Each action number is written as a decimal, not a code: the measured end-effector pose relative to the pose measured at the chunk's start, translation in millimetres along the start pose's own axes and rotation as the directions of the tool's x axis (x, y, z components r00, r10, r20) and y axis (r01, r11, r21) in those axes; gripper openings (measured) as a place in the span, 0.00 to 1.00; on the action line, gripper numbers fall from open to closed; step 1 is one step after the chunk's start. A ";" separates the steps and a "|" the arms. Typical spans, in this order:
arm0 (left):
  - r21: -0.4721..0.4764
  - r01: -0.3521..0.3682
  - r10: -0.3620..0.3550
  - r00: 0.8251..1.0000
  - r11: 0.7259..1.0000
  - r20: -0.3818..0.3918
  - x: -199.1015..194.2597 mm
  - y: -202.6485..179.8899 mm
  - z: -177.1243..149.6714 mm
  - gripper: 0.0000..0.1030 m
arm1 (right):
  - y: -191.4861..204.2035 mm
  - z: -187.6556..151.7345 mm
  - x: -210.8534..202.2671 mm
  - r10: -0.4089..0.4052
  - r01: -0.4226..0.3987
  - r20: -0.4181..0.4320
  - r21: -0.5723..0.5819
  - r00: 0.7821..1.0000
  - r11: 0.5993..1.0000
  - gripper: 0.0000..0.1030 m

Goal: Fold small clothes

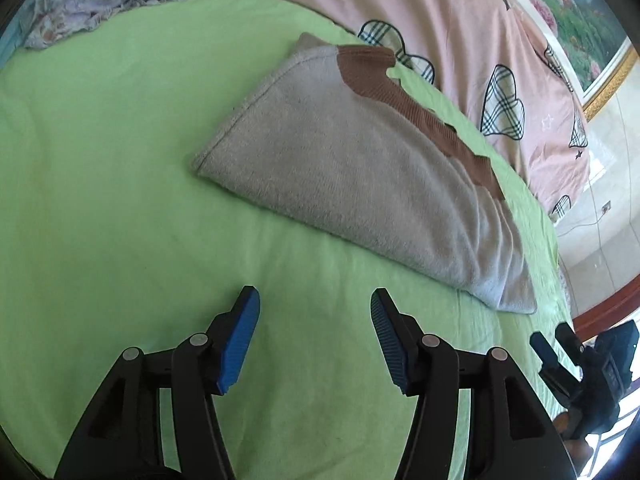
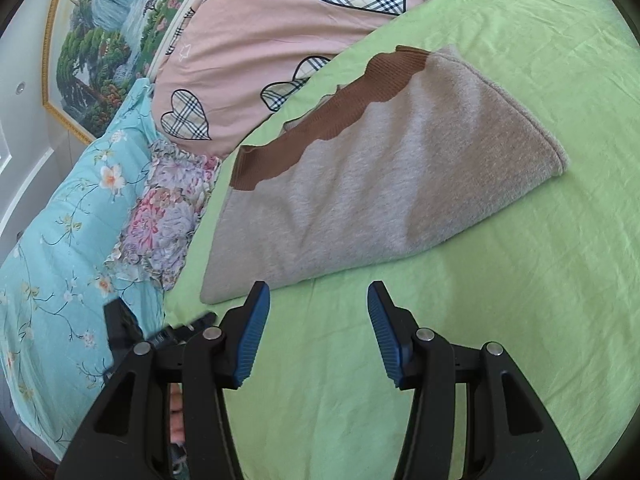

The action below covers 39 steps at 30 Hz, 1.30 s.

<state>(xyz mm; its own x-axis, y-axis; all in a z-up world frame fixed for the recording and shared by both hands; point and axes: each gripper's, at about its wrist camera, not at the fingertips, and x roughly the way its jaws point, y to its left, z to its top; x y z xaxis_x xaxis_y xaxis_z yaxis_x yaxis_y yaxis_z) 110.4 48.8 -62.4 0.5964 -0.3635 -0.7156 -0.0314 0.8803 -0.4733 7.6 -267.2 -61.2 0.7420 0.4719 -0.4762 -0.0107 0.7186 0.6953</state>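
Garment: grey knit piece [image 1: 360, 168] with brown ribbed edge, folded flat, on the green sheet [image 1: 100, 160]
Left gripper [image 1: 316, 340]: jaws apart, nothing between, short of the garment
Right gripper [image 2: 319, 336]: jaws apart, empty, near the garment's corner
Hidden: garment type unclear

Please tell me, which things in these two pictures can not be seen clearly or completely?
- Garment: what type it is and how many layers; left wrist view, its folded top side hides the rest.
- Painting: cut by the picture edge, right wrist view.
- Hand holding the right gripper: only a sliver shows, behind its black frame.
- Left gripper: nothing hidden; jaws open, empty.
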 end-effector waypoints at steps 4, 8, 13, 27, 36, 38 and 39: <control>-0.093 0.068 -0.065 0.997 0.993 0.038 7.2 5.2 7.4 0.74 | 4.0 -12.3 -18.9 0.001 -0.001 0.014 -0.002 1.000 1.000 0.51; -0.176 0.118 -0.096 0.987 0.977 0.131 21.8 16.0 19.9 0.78 | 1.9 -21.3 -40.8 -0.032 0.033 0.044 -0.024 0.999 0.999 0.53; -0.197 0.105 -0.068 0.980 0.975 0.186 37.0 19.7 41.5 0.79 | -9.2 -25.4 -56.1 -0.061 0.060 0.072 0.015 0.996 0.998 0.54; -0.238 0.039 0.020 0.971 0.971 0.238 50.6 17.5 59.0 0.46 | 3.9 -5.6 -42.5 -0.041 0.041 0.003 -0.082 0.999 0.996 0.54; -0.027 0.044 -0.036 0.967 0.999 0.251 24.1 -43.5 71.9 0.05 | -17.9 40.6 -15.2 -0.034 0.033 -0.029 -0.035 0.999 0.999 0.54; 0.080 0.086 -0.104 0.959 0.993 0.264 15.0 -84.9 73.9 0.05 | -20.7 61.4 -11.4 -0.023 0.022 -0.033 -0.030 0.999 0.999 0.54; 0.129 0.093 -0.124 0.957 0.987 0.263 13.5 -102.6 72.4 0.05 | -21.8 69.7 -9.8 -0.013 0.012 -0.038 -0.025 0.999 1.000 0.54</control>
<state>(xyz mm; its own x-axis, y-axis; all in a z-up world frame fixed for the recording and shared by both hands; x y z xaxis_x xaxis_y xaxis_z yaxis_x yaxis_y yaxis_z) 179.8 -24.4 13.7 0.7853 -0.3772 -0.4909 0.1278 0.8746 -0.4676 47.3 -323.1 -34.2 0.7164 0.4810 -0.5054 -0.0185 0.7372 0.6754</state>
